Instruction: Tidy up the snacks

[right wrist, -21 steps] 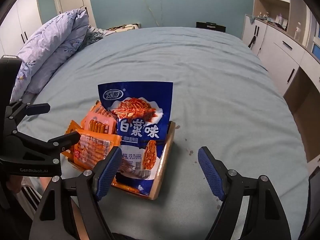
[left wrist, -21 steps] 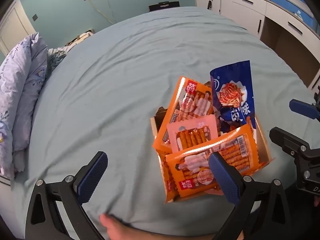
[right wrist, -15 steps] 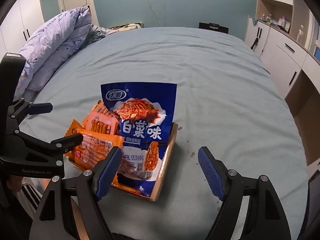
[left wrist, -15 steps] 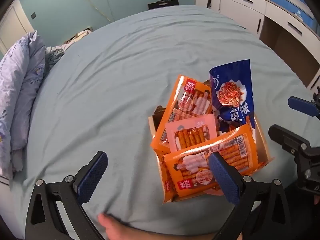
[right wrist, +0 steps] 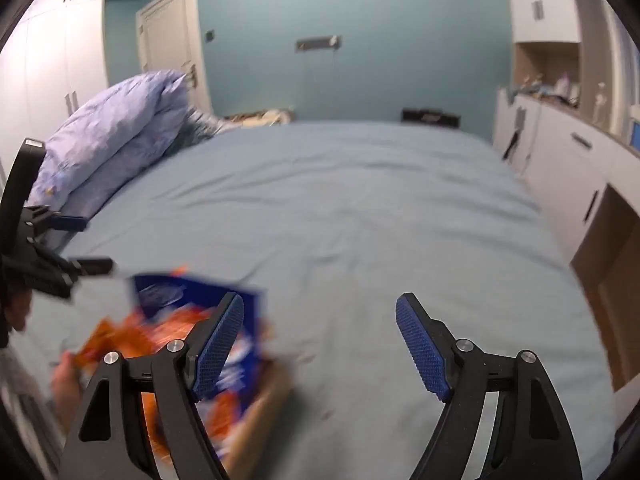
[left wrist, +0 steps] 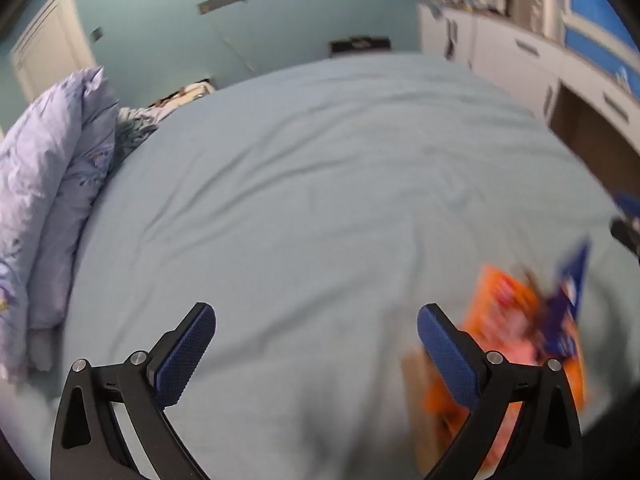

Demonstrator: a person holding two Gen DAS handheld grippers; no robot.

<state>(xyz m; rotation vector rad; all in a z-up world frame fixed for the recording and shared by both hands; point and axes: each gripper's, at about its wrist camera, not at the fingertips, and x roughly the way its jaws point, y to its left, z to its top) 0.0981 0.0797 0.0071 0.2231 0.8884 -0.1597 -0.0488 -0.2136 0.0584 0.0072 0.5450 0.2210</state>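
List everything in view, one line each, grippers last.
bed: one, grey-blue sheet, fills the middle
duvet: one, lilac, piled at the bed's left edge
box: one, brown, on the near bed, blurred
blue packet: one, standing in the box
orange packets: several, count blurred, in the box
cabinets: white, right wall
door: one, white, far wall
left gripper: jaws open, empty
right gripper: jaws open, empty

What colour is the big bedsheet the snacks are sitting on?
The bedsheet is plain pale blue-grey; the right wrist view shows it best.
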